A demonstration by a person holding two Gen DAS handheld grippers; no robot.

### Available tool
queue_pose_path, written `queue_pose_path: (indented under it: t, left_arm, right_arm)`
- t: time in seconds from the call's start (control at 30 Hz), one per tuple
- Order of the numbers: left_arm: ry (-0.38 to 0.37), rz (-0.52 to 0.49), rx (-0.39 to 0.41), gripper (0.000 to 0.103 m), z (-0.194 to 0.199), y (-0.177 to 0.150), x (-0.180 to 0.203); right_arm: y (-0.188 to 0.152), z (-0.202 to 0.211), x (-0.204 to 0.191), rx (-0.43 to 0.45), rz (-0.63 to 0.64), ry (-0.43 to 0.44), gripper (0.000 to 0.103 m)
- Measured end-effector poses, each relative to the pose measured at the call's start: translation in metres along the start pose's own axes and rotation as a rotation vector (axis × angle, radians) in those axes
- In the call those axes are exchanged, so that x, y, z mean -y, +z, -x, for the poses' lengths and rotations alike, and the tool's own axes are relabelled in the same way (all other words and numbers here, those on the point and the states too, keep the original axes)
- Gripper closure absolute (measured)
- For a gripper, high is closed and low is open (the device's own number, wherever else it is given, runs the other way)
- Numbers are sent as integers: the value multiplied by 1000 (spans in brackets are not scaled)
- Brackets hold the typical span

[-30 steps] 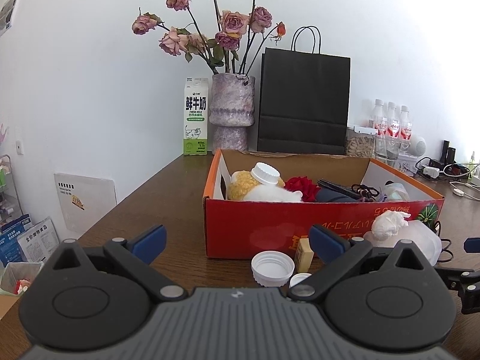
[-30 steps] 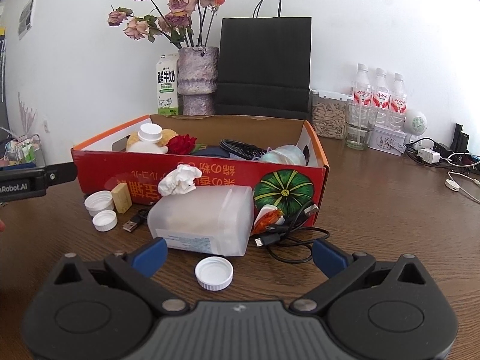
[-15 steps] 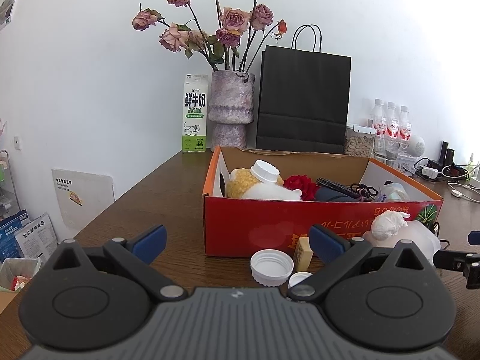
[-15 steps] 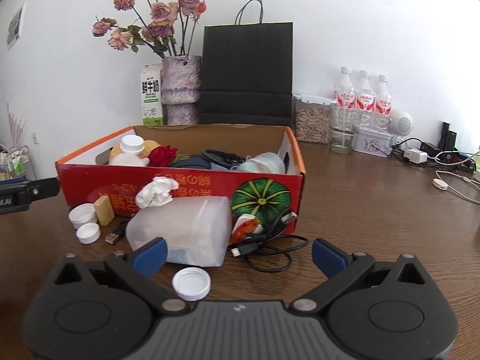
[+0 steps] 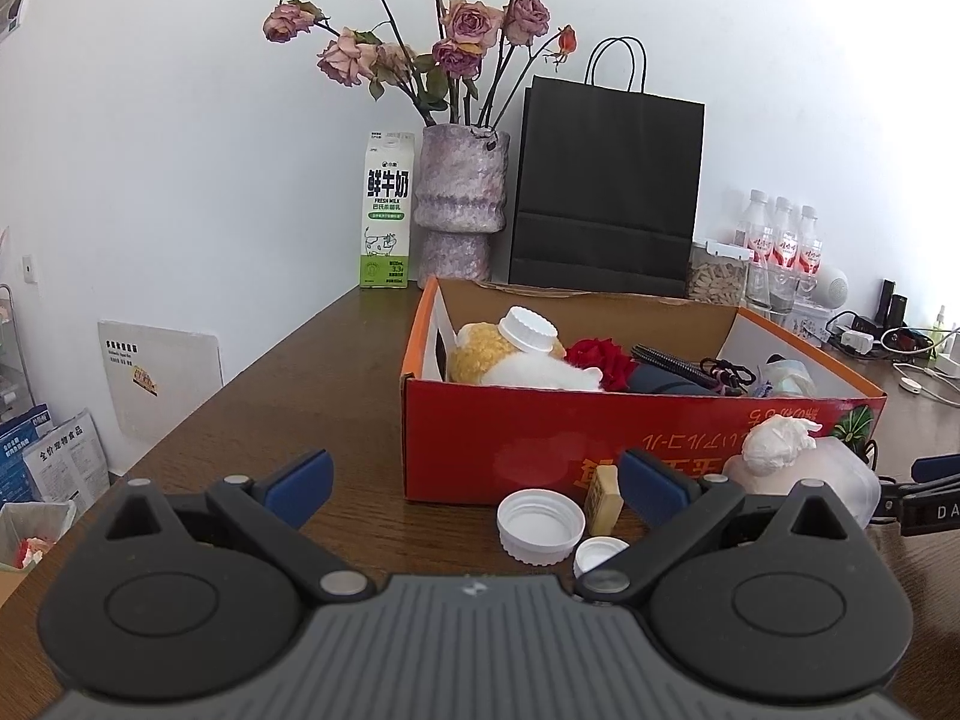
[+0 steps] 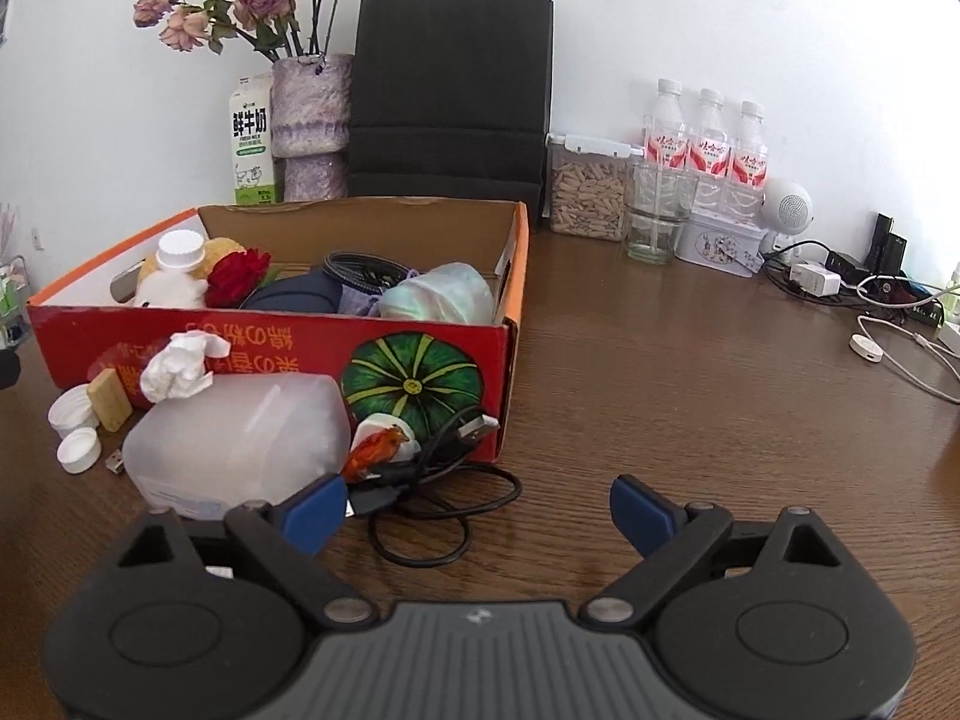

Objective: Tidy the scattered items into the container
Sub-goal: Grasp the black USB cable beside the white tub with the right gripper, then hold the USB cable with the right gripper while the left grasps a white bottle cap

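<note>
The left wrist view sits low over the worktop (image 5: pixel 288 396), facing the red box (image 5: pixel 540 432) from near its left corner. The right wrist view looks slightly downward from near the box's right corner (image 6: pixel 504 396). Both views share the box, the vase (image 5: pixel 459 198) and the black bag (image 6: pixel 450 90).

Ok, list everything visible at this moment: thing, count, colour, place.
box: 1, red, table middle, holding a plush toy, rose, pouch
plastic tub: 1, translucent white, before box
crumpled tissue: 1, white, on tub
caps: 2 seen, white, before box
black cable: 1, coiled beside tub
milk carton: 1, white-green, back wall
vase: 1, mauve, with dried roses
paper bag: 1, black
water bottles: 3, right back
left tongs: open, empty
right tongs: closing, nothing gripped
</note>
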State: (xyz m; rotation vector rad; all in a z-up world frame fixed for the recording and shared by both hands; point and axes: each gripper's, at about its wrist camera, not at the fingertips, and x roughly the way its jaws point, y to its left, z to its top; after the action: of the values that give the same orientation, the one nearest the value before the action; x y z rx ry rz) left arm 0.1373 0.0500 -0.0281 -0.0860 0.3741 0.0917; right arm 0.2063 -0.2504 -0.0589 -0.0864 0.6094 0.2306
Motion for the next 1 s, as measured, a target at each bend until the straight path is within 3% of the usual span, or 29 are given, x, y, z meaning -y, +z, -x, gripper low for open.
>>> queue_pose_path:
  t: [0.17, 0.23, 0.37, 0.5, 1.0]
  left_arm:
    - [-5, 3, -10, 0, -1, 0, 0]
    - [-5, 6, -11, 0, -2, 0, -1]
    - [-4, 8, -11, 0, -2, 0, -1]
    - [-5, 8, -11, 0, -2, 0, -1]
    - [9, 5, -21, 0, -2, -1, 0]
  right_arm:
    - [-1, -9, 0, -32, -19, 67, 27]
    - [-2, -8, -1, -33, -18, 122, 61]
    - [-4, 0, -2, -8, -25, 156, 76]
    - [-8, 10, -1, 25, -53, 164, 81]
    - [-16, 39, -1, 152, -98, 132, 81]
